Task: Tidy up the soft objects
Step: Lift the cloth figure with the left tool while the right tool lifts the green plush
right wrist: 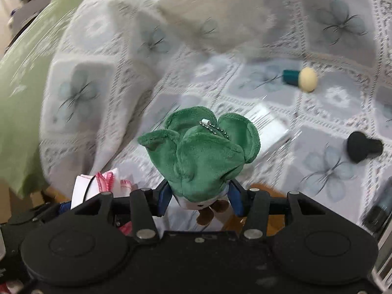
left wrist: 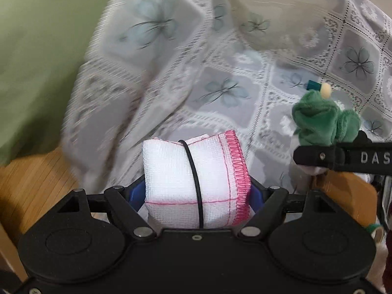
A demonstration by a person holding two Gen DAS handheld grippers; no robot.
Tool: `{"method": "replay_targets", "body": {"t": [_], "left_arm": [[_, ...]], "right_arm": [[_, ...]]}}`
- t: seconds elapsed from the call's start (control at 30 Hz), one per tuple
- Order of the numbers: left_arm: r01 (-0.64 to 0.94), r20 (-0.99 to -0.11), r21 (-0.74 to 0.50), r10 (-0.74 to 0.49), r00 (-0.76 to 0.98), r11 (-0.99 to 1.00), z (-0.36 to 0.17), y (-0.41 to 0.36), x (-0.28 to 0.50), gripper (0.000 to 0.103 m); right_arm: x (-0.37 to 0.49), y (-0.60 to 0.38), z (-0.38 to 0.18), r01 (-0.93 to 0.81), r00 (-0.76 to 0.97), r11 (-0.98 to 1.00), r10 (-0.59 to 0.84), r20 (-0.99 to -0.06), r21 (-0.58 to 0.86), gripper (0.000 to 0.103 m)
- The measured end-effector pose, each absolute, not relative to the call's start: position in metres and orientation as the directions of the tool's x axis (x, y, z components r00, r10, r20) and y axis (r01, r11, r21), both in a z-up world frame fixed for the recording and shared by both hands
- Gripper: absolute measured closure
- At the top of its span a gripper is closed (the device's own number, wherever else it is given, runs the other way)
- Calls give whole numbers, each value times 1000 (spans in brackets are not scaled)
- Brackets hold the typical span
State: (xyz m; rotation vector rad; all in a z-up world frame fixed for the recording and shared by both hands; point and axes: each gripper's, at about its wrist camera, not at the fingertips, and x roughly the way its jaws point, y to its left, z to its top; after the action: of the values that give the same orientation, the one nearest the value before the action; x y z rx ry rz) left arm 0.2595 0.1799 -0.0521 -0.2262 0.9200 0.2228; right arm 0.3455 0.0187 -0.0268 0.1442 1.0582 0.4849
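Between the left tongs (left wrist: 197, 191), pinched from both sides, sits a folded white cloth (left wrist: 193, 181) bound by a black band (left wrist: 193, 178); it could slide out if the grip eases. At three o'clock in that view, the right tongs (right wrist: 199, 196) clamp narrow on a green plush (right wrist: 203, 152) by its lower end only, so the top-heavy toy may tip or tear free. Both hang over the flowered bedspread (right wrist: 330, 112), where a cream ball (right wrist: 308, 79) at one o'clock and a black knob (right wrist: 362, 150) at three could be knocked.
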Motion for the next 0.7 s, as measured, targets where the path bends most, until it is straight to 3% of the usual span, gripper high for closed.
{"method": "replay_targets", "body": {"t": [0.4,0.7], "left_arm": [[-225,-802,-118,41,596,967,-25,149,184,28],[-70,-774,-127,-55,631,989,-3,87,139,28]], "right_arm": [[233,-17,-21,-317,323,875,462,-826,366,55],[120,-90,2,-218,412,915,400,-819,338,54]]}}
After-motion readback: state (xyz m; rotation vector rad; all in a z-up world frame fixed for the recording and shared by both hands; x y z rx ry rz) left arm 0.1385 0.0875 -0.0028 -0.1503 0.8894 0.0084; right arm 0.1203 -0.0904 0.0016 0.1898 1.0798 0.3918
